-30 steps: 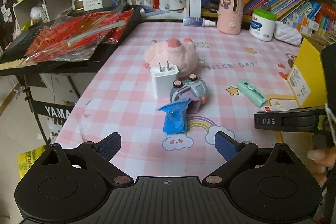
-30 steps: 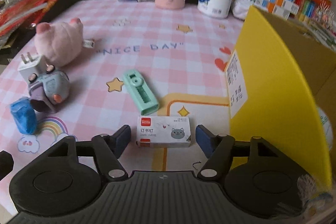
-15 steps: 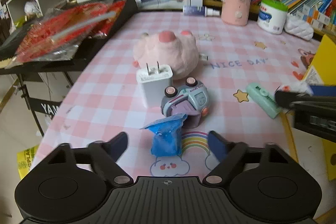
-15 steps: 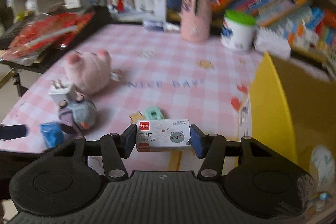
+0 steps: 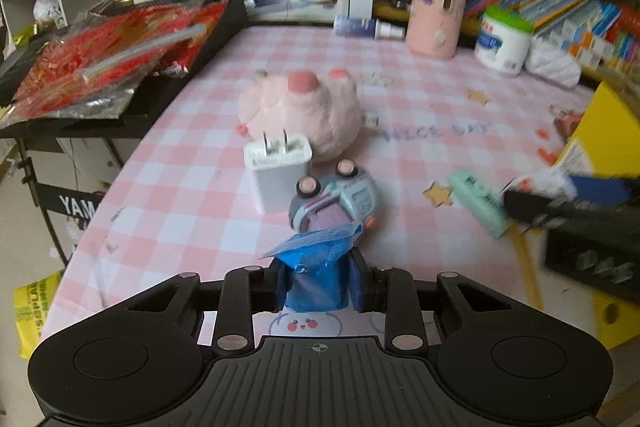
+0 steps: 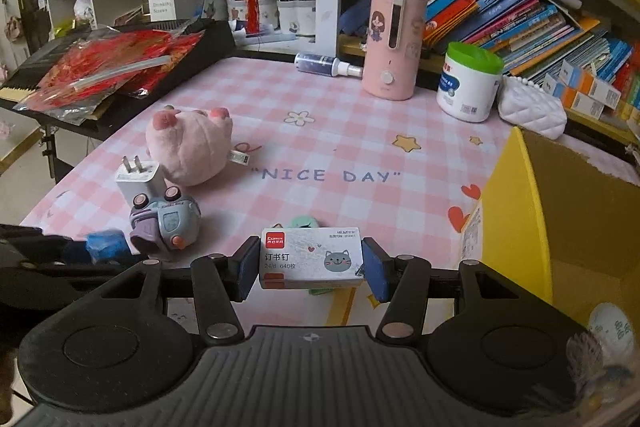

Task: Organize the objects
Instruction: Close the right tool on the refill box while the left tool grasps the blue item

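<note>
We are now clenching the left tool [image 5: 318, 285] on the blue packet [image 5: 316, 277], open a moment ago. Our right tool [image 6: 310, 263] is holding the staple box [image 6: 311, 259], lifted above the worktop [image 6: 320, 131], beside the yellow box [image 6: 516, 227].

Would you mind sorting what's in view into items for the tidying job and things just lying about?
In the job:
blue packet in left gripper
staple box in right gripper
yellow box
toy car
charger
pink plush

Lying about:
books
white tub
pink humidifier
</note>
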{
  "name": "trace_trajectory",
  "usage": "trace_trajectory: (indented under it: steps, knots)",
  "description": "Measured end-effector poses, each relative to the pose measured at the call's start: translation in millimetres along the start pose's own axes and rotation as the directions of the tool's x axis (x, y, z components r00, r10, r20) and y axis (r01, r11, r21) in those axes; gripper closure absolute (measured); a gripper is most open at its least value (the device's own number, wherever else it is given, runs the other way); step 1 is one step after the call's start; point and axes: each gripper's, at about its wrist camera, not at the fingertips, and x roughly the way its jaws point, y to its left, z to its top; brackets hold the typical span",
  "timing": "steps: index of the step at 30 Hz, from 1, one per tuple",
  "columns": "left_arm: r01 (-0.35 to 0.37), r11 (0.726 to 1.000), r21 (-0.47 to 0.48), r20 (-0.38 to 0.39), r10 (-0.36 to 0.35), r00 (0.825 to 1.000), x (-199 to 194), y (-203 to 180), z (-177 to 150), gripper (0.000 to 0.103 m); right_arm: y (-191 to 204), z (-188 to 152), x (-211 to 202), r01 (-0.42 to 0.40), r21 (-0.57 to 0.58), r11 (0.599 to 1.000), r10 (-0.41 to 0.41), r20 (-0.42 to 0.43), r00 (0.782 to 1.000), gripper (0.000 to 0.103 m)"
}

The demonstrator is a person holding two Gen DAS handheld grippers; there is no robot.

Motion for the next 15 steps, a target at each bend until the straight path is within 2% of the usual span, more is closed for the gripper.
trace_trajectory:
  steps: [7, 15]
  knots:
    - [0.055, 0.998, -0.019, 0.089, -0.053, 0.995, -45, 6, 5, 0.076, 7, 3, -8, -0.016, -0.002, 1.000, 0.016, -0.005, 1.000, 0.052]
    - [0.063, 0.998, -0.004, 0.058, -0.063, 0.996, -53, 7, -14, 0.076, 11, -5, -26, -0.019, 0.008, 1.000, 0.019, -0.024, 1.000, 0.052]
